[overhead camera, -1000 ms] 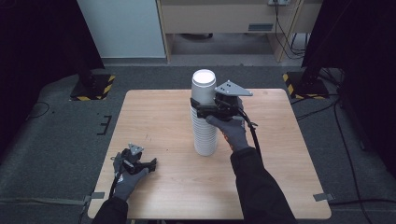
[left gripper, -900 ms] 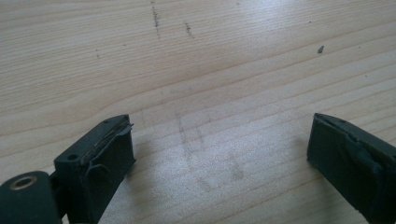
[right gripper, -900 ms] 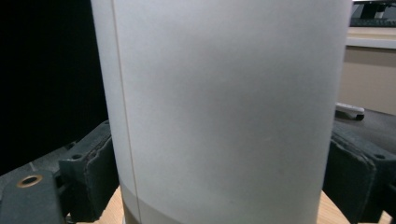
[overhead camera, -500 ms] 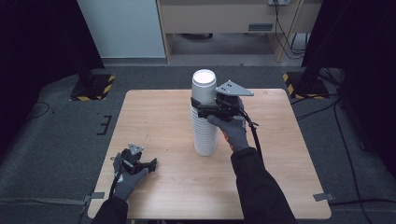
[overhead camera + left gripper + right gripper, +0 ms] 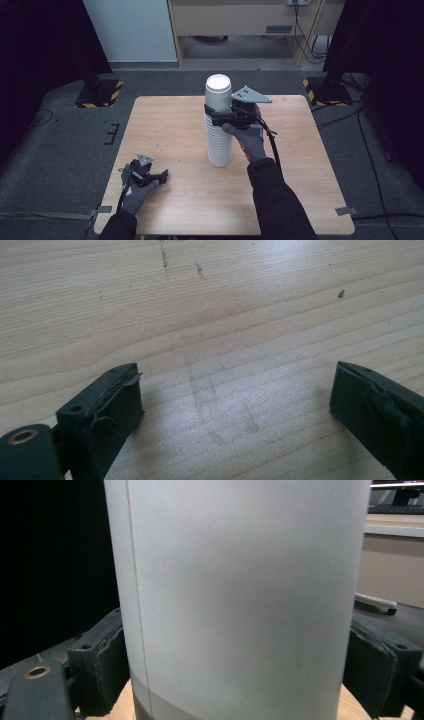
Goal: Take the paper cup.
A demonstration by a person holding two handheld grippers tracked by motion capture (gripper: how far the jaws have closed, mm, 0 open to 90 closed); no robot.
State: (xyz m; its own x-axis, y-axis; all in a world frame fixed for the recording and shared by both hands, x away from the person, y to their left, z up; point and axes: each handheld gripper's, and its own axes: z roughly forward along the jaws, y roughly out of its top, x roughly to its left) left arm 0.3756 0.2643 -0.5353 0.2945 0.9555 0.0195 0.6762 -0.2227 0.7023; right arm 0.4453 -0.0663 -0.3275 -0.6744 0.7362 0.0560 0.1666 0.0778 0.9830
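Right tool point(image 5: 216, 116) grips the top cup point(image 5: 218, 92) of the cup stack point(image 5: 219, 142) standing mid-surface point(image 5: 165, 125). Left tool point(image 5: 159, 176) rests released, well apart. Risk: a tilted lift may drag nested cups along and topple the stack.

We rest our left black two-jaw gripper point(image 5: 159, 176) low, jaws spread wide; our right black two-jaw gripper point(image 5: 214, 116) is raised, forearm extended, jaws closed.
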